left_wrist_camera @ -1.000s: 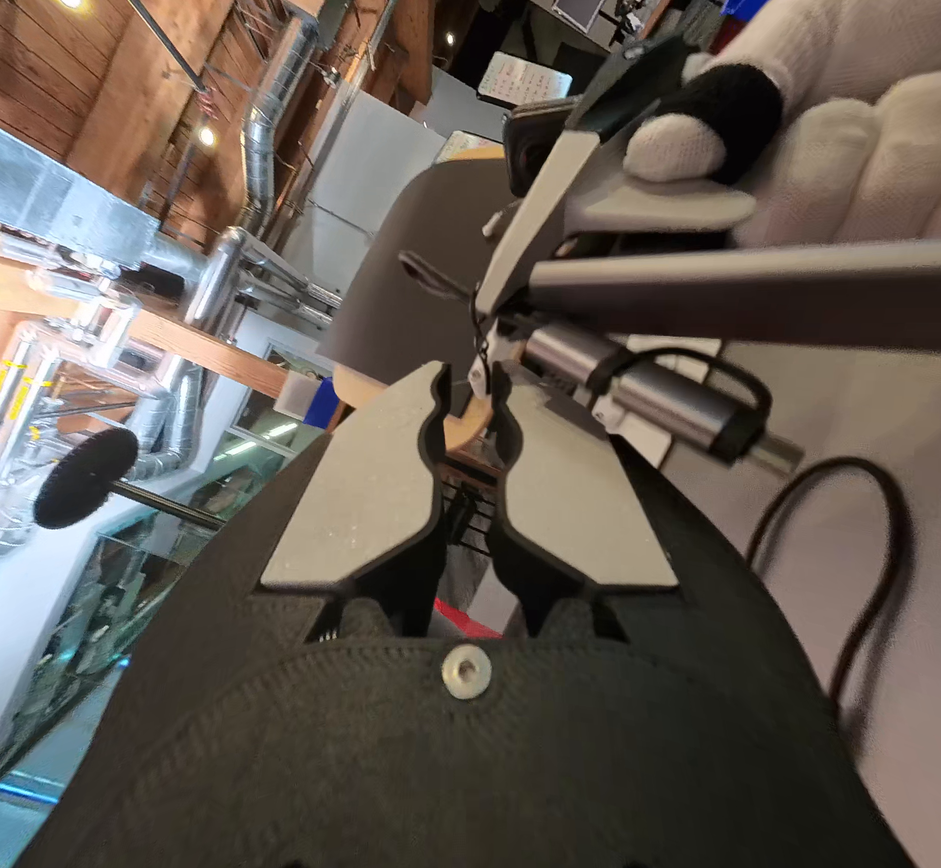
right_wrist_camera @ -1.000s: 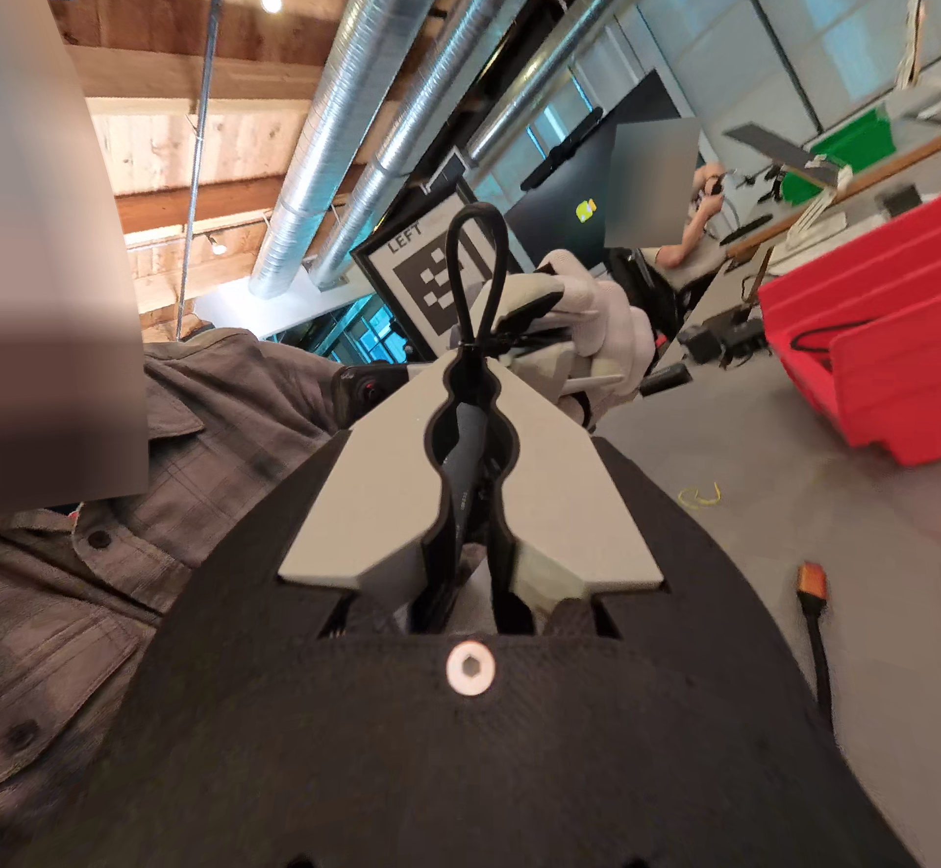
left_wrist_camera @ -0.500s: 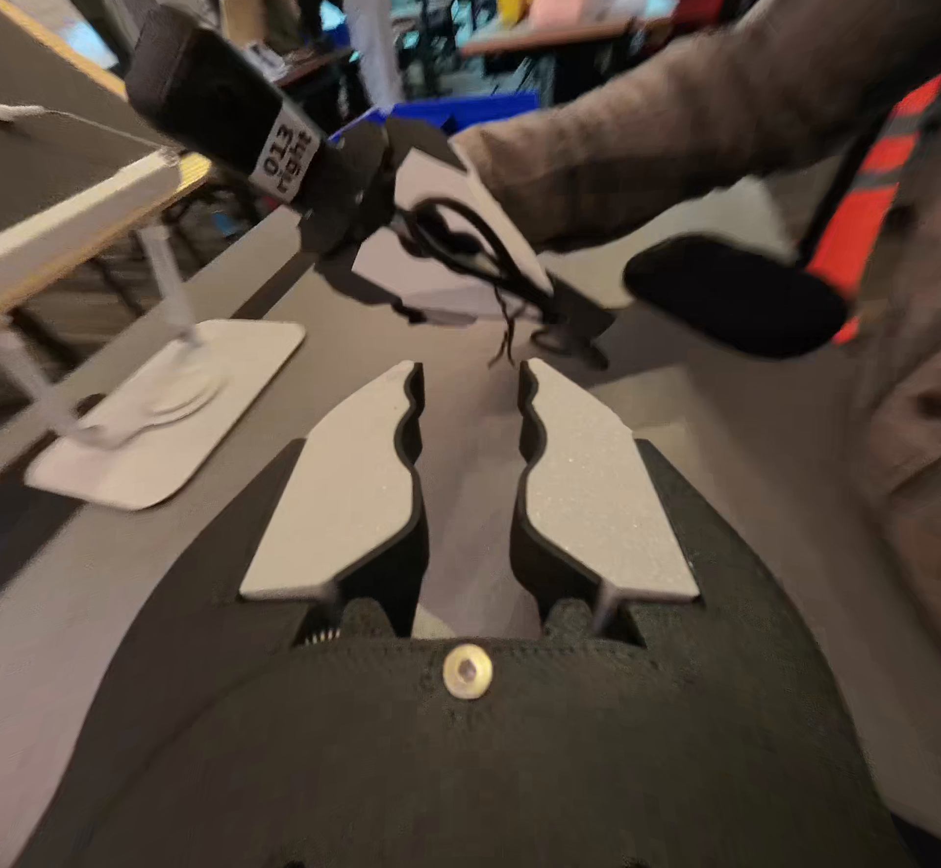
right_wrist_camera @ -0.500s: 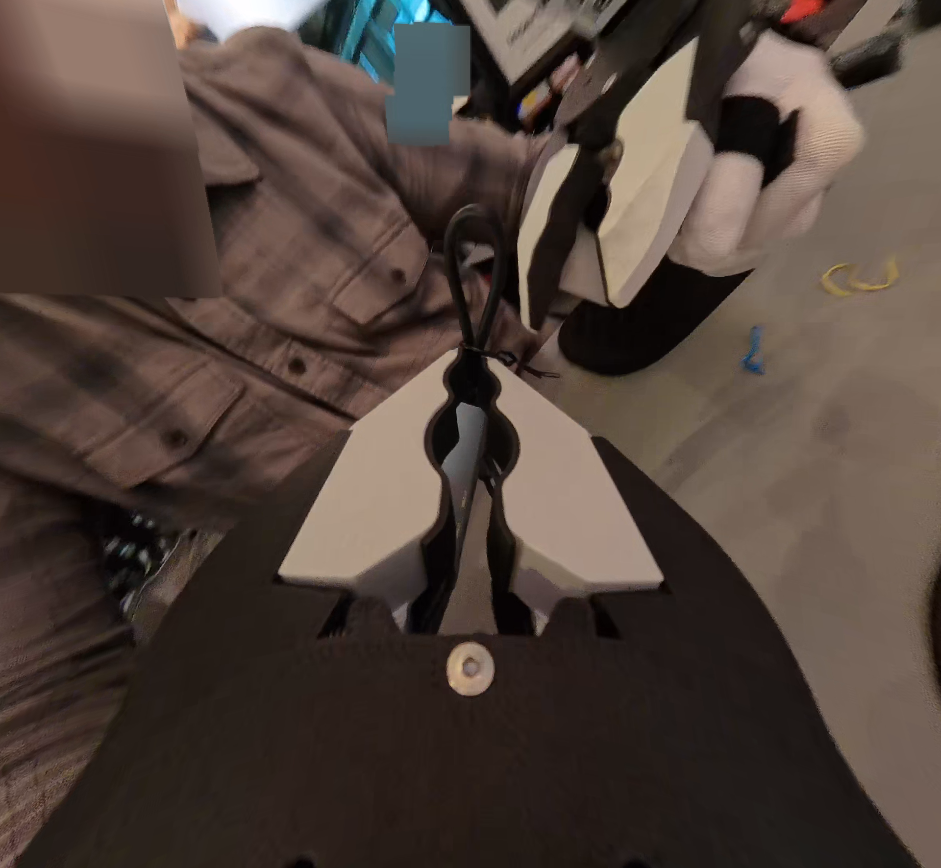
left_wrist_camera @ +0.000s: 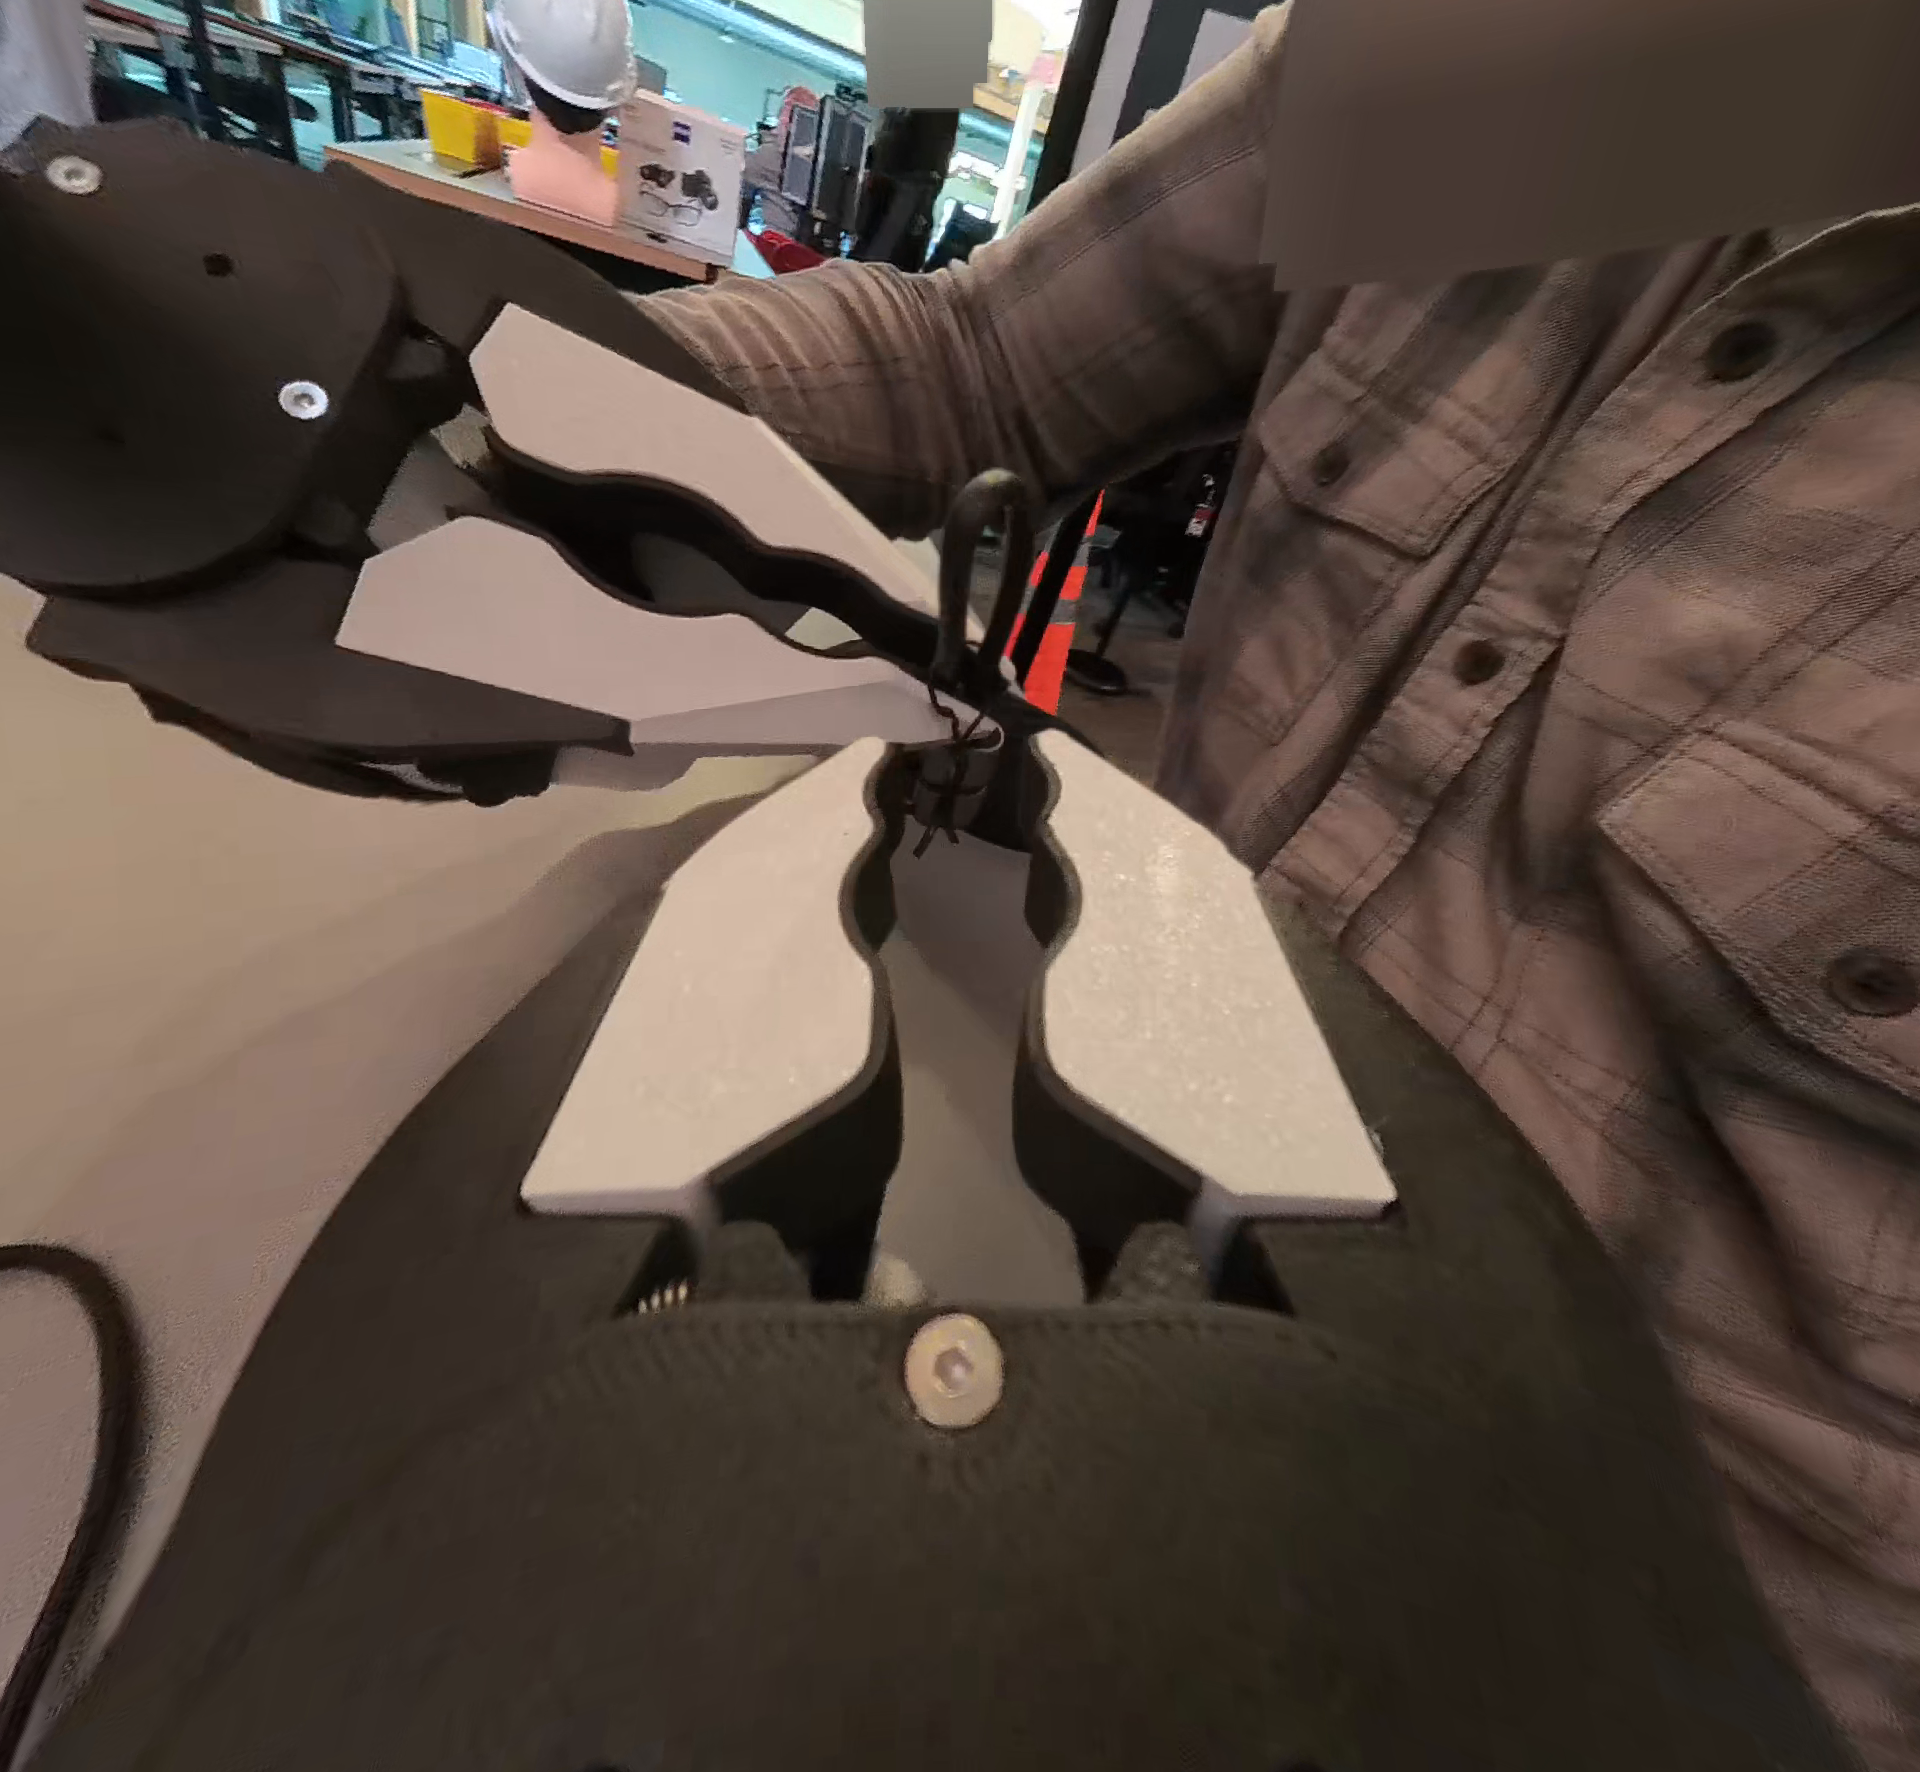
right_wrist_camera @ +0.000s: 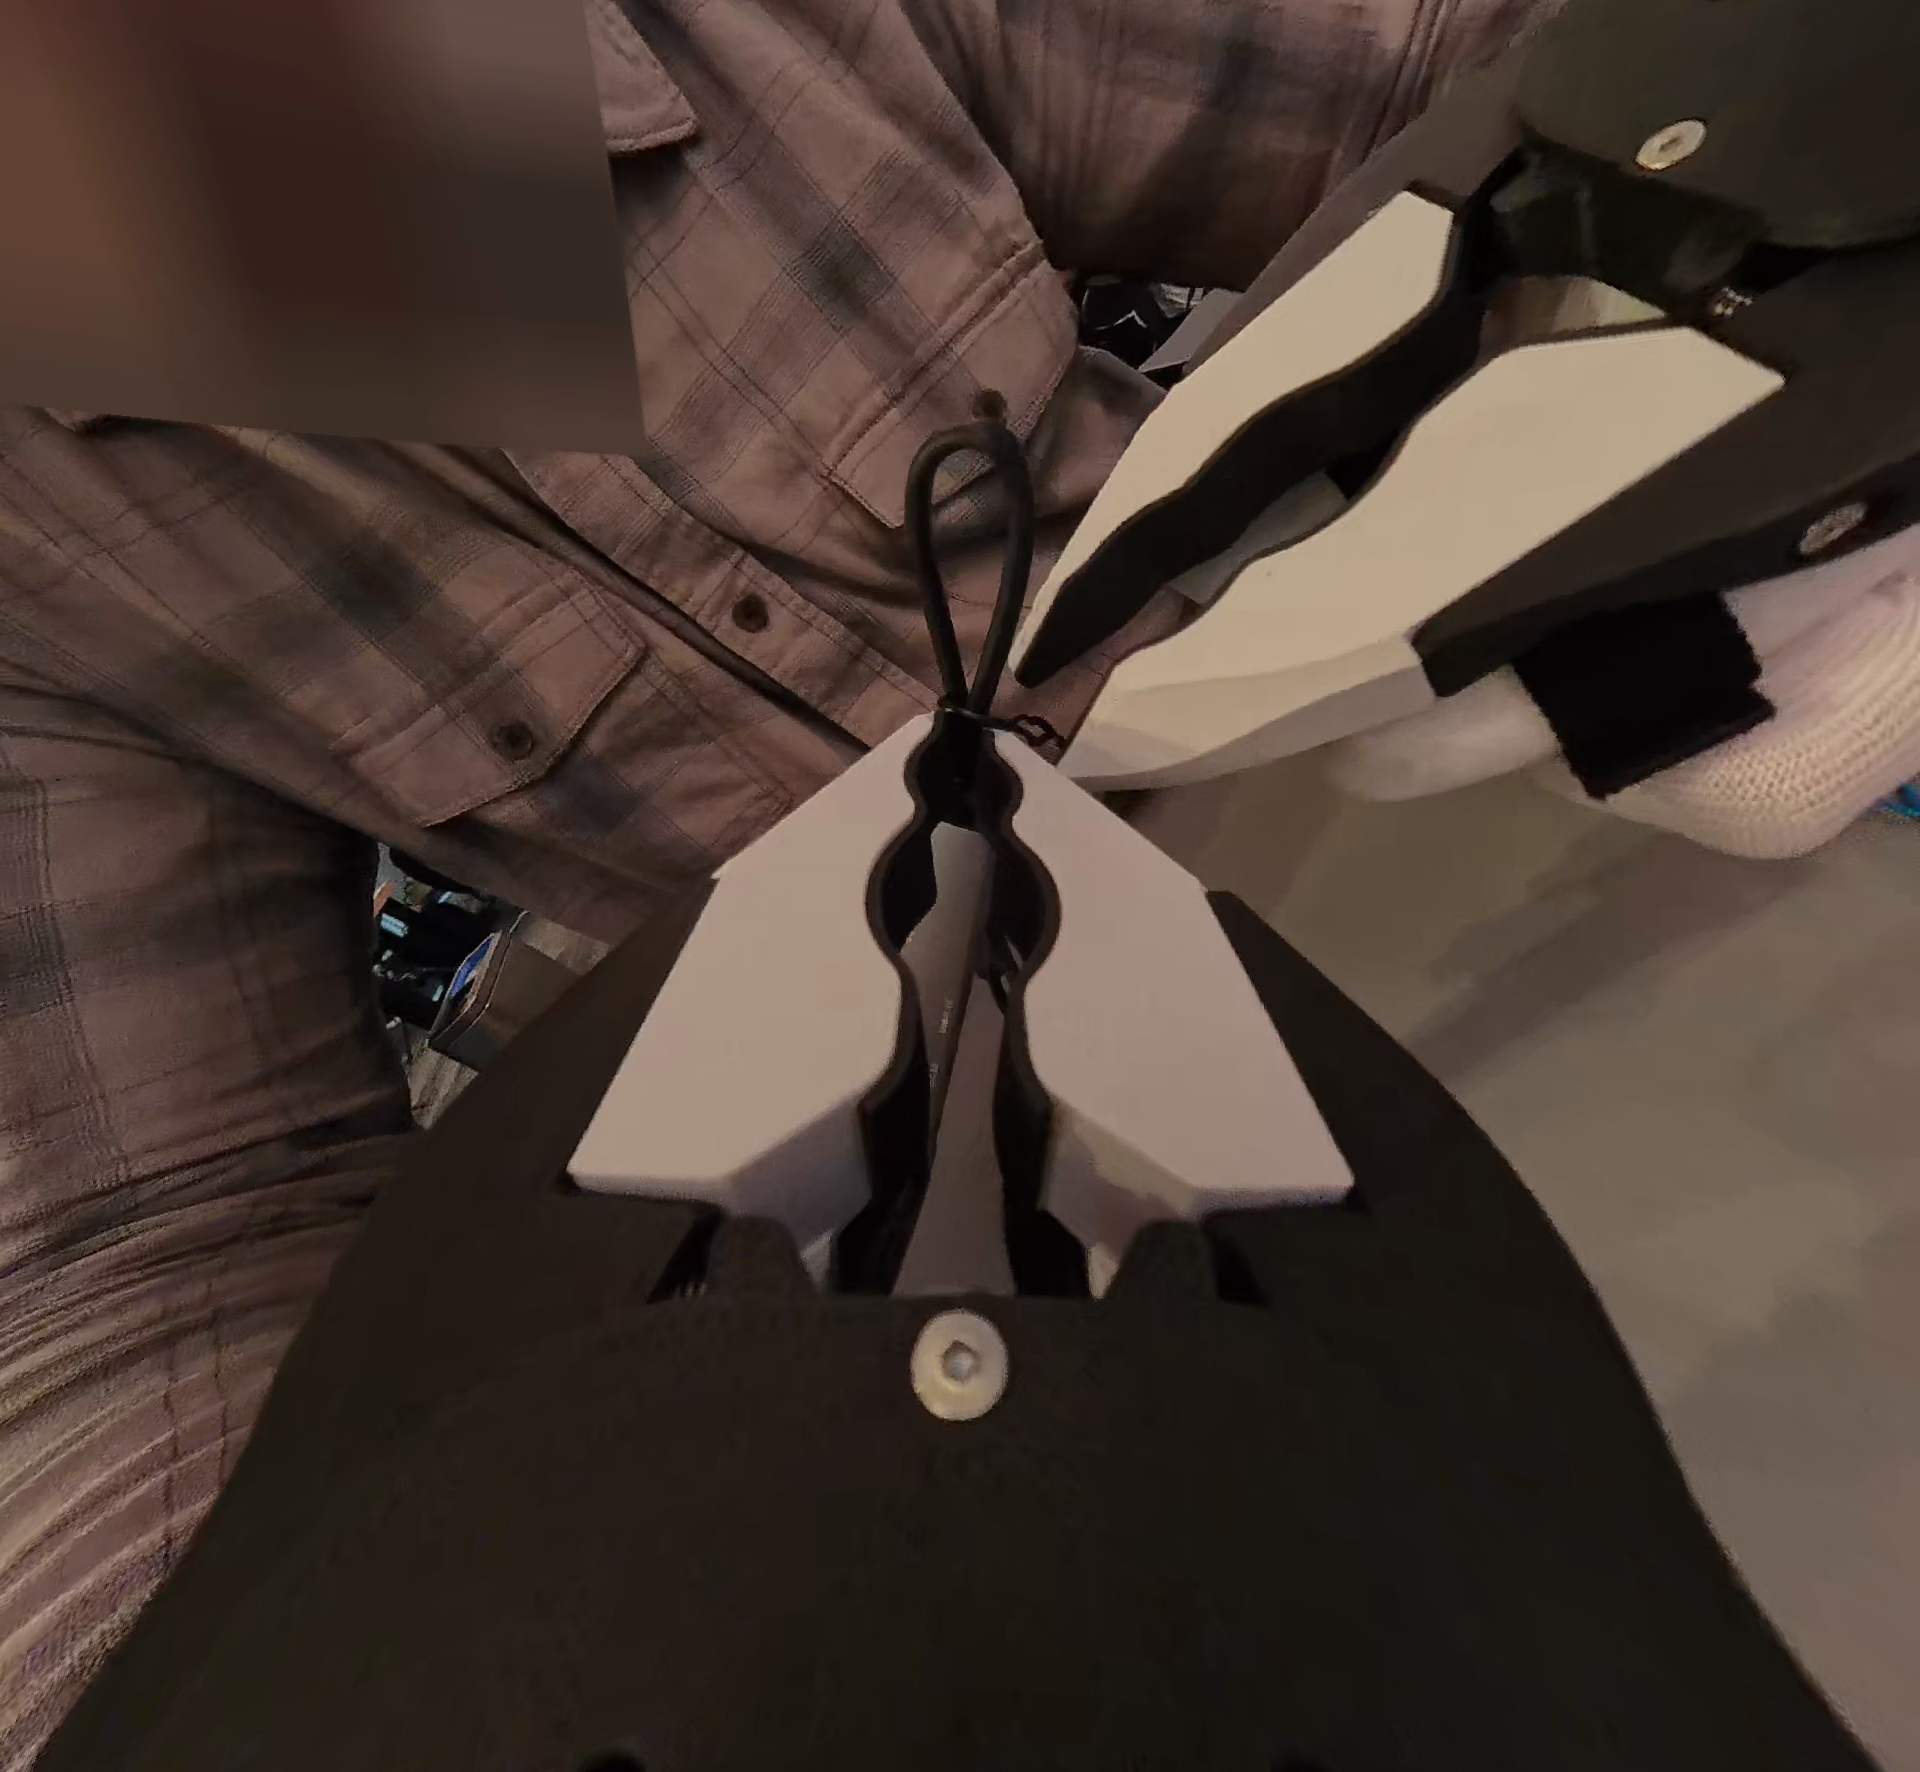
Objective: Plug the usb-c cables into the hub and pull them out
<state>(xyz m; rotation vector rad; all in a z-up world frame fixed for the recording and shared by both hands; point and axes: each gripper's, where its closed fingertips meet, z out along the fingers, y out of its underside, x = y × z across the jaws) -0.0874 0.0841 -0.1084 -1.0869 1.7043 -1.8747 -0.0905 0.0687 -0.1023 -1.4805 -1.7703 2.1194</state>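
So right now I'm holding the hub edge-on in my right gripper, jaws pinching it flat down the middle with its long axis running straight out along the fingers. The hub's own short cable loop is sticking out past the tips, tied with a thin black twist tie. My left gripper is coming in nose to nose, jaws spread, and the loop's base is sitting right in its gap, so left is the nearer one. Another black cable is lying on the worktop, down off to the left of my left gripper.
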